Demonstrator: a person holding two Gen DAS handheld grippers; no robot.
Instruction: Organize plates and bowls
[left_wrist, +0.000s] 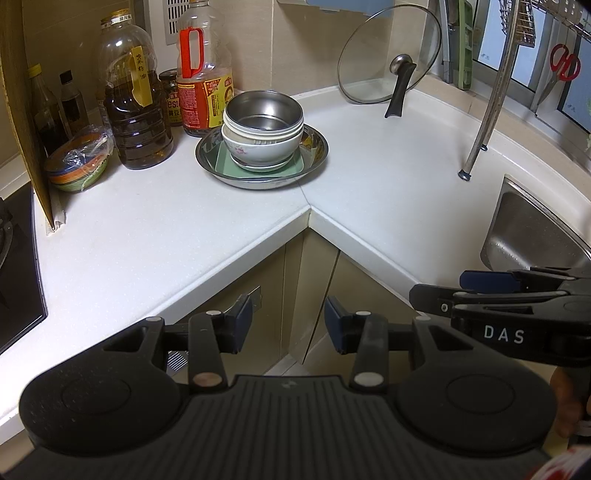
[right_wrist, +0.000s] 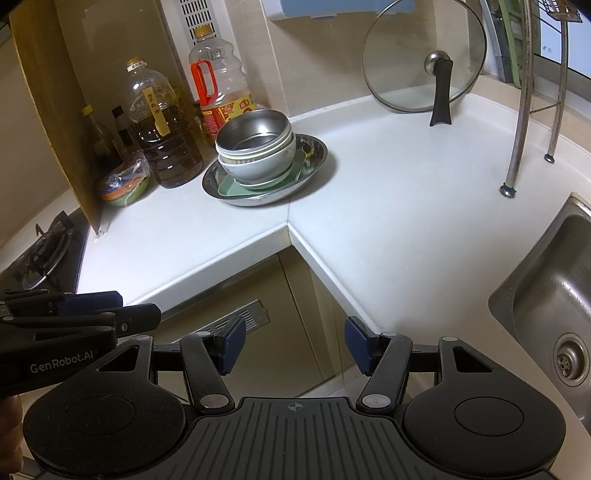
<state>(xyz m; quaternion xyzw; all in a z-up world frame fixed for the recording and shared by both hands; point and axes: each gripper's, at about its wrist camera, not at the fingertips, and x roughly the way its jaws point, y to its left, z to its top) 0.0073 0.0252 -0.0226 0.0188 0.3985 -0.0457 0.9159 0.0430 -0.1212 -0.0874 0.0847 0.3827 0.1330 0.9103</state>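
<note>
Both tongs hang out in front of the corner counter, over the cabinet doors, holding nothing. On the left tongs the blue pads stand apart with empty space between them; the right tongs are spread likewise, and each shows at the edge of the other's view.

Well back on the counter, near the inner corner, the dishes sit in one stack. A wide steel plate lies at the bottom, with a square green plate on it. On that stands a white bowl with a small flower print, more bowl rims nested inside it, and a steel bowl on top, open side up.

Just left of the stack stand a large oil jug, a red-handled oil bottle and smaller dark bottles, with a wrapped colourful bowl in front of them. A glass lid leans against the wall to the right, well apart from the stack. A steel sink is at the far right.
</note>
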